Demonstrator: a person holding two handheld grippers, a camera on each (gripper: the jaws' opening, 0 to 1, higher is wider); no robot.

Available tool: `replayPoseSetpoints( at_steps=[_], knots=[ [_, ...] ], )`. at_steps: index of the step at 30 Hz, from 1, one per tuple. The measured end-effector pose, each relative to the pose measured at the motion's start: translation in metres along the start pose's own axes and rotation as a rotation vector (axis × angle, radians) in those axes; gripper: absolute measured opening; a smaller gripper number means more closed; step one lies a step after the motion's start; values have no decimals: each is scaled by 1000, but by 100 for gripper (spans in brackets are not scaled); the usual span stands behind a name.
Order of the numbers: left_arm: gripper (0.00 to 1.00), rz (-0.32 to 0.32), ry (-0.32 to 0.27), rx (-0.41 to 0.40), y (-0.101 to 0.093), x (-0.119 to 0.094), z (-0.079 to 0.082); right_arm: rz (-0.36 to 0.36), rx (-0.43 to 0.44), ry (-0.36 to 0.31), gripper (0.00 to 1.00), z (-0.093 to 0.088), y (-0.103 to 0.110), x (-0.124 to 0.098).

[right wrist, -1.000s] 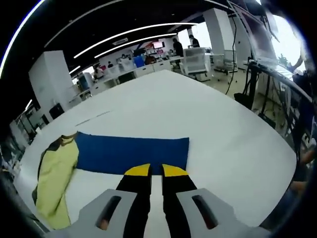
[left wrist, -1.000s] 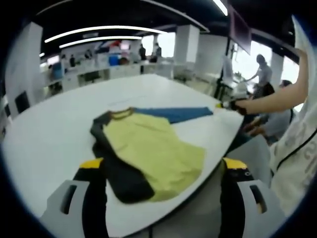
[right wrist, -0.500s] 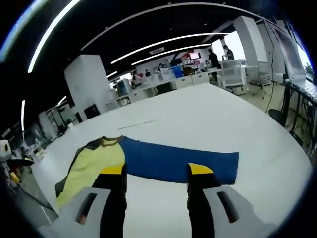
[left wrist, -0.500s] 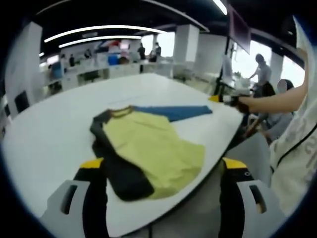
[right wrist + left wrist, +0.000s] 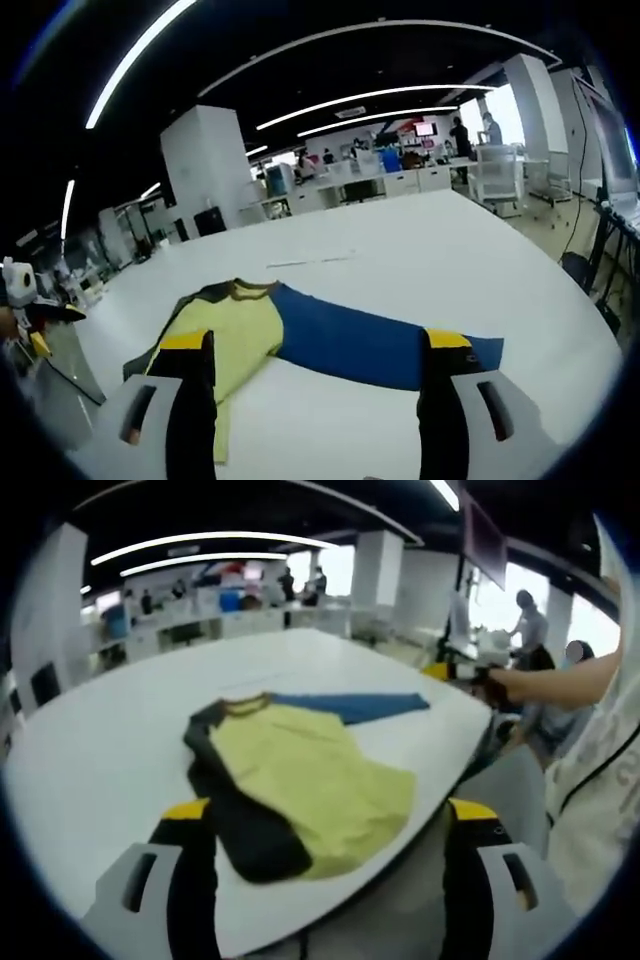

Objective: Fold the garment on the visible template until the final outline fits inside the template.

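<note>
Two grippers hang above a big white table [image 5: 90, 750], and the garment [image 5: 300, 790] on it is the landmark: a yellow-fronted shirt with dark sleeves and a dark collar, lying flat near the table's curved edge. From its collar end a long blue strip [image 5: 350, 708] reaches out over the white top, touching the yellow cloth. Seen from the left gripper view, the left gripper [image 5: 325, 825] hovers off the garment's hem end with its yellow-tipped jaws spread wide and nothing between them. From the right gripper view, the right gripper [image 5: 315, 345] looks across the blue strip [image 5: 370, 345] toward the garment [image 5: 225, 335], jaws likewise wide apart and empty. Beyond the strip's far end, the person's forearm [image 5: 555, 685] stretches over the table edge.
</note>
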State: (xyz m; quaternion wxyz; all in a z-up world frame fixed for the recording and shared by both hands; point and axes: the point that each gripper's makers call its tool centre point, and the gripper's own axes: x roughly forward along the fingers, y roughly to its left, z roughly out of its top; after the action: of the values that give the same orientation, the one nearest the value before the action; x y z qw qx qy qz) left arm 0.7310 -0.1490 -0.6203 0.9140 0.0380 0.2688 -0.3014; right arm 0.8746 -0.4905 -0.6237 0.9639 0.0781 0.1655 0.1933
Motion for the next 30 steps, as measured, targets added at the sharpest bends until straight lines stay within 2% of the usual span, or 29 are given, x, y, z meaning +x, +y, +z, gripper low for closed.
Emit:
replayPoseSetpoints(
  at_steps=[6, 13, 18, 30],
  knots=[
    [90, -2, -2, 1, -1, 1, 0, 42, -7, 22, 86, -6, 17, -2],
    [90, -4, 0, 2, -2, 0, -2, 95, 10, 77, 82, -30, 35, -1],
    [90, -1, -1, -3, -2, -2, -3, 122, 13, 98, 81, -40, 49, -2],
    [90, 1, -3, -7, 1, -2, -4, 165, 11, 140, 78, -55, 70, 0]
  ],
)
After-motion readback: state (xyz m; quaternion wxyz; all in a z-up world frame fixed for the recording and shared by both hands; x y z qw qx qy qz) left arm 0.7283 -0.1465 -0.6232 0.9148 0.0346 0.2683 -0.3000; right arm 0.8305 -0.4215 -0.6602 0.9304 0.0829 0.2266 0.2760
